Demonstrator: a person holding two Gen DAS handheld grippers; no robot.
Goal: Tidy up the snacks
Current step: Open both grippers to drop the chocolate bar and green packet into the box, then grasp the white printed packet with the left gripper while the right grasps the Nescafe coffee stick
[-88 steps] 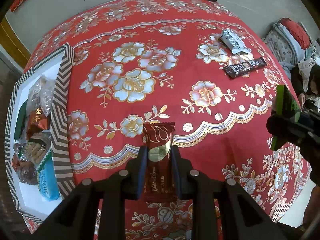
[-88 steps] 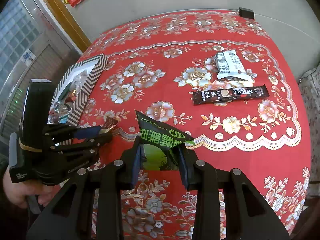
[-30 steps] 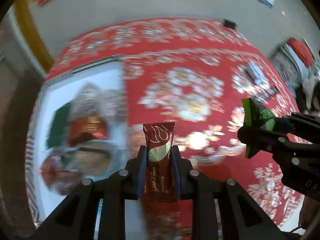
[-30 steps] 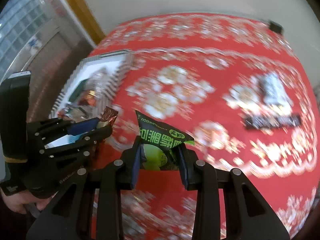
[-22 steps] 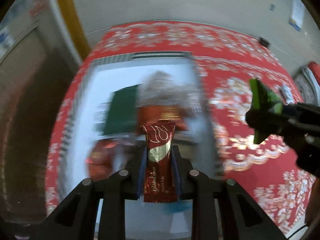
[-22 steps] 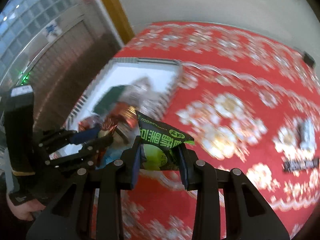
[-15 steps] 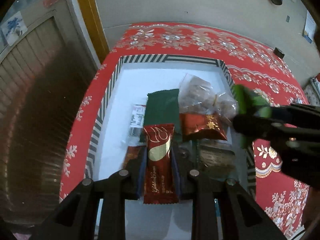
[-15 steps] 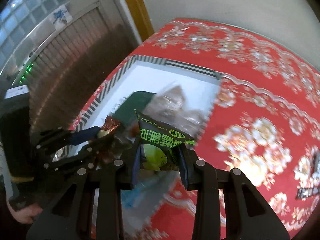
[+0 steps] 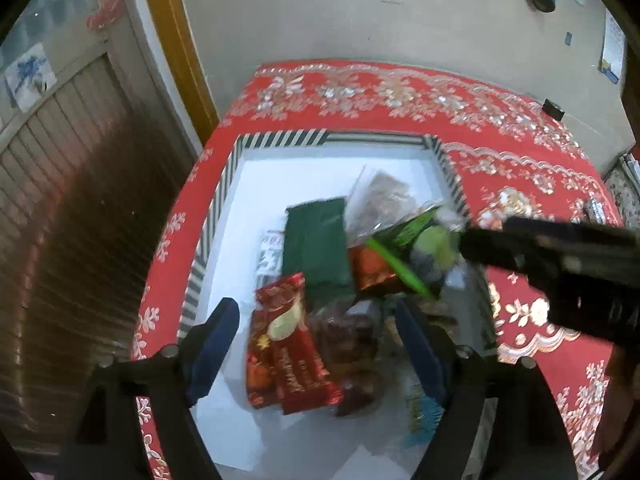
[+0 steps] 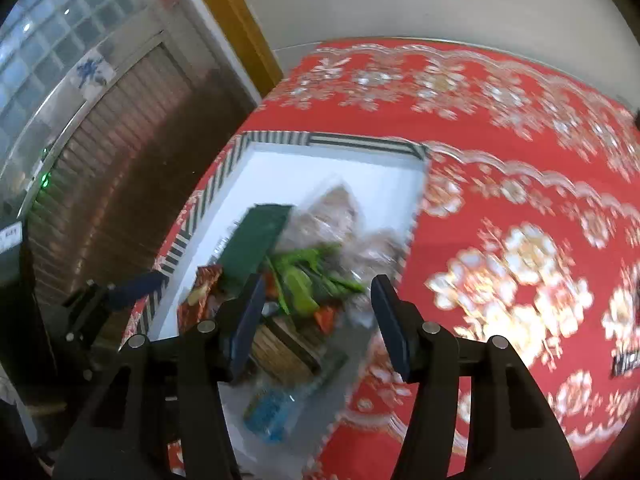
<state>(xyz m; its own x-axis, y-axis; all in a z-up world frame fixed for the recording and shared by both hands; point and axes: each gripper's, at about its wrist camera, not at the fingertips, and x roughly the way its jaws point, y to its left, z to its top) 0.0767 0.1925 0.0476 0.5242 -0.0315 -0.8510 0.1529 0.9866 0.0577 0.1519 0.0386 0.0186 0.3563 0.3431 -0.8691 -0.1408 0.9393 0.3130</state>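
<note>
A striped-rim white tray holds several snack packets at the left end of the red flowered table. My left gripper is open above the tray; the red wafer bar lies loose on the pile between its fingers. My right gripper is open over the tray too; the green packet sits blurred on the pile just ahead of its fingers, and shows in the left wrist view. A dark green packet lies flat in the tray's middle.
The table's left edge drops off beside the tray, with a brown shutter door and a yellow door frame beyond. A dark coffee stick lies at the far right on the cloth. The right gripper body crosses the left wrist view.
Both grippers swung left from the table's middle to over the tray, then opened. The red wafer bar and the green packet left the jaws and now lie on the pile.
</note>
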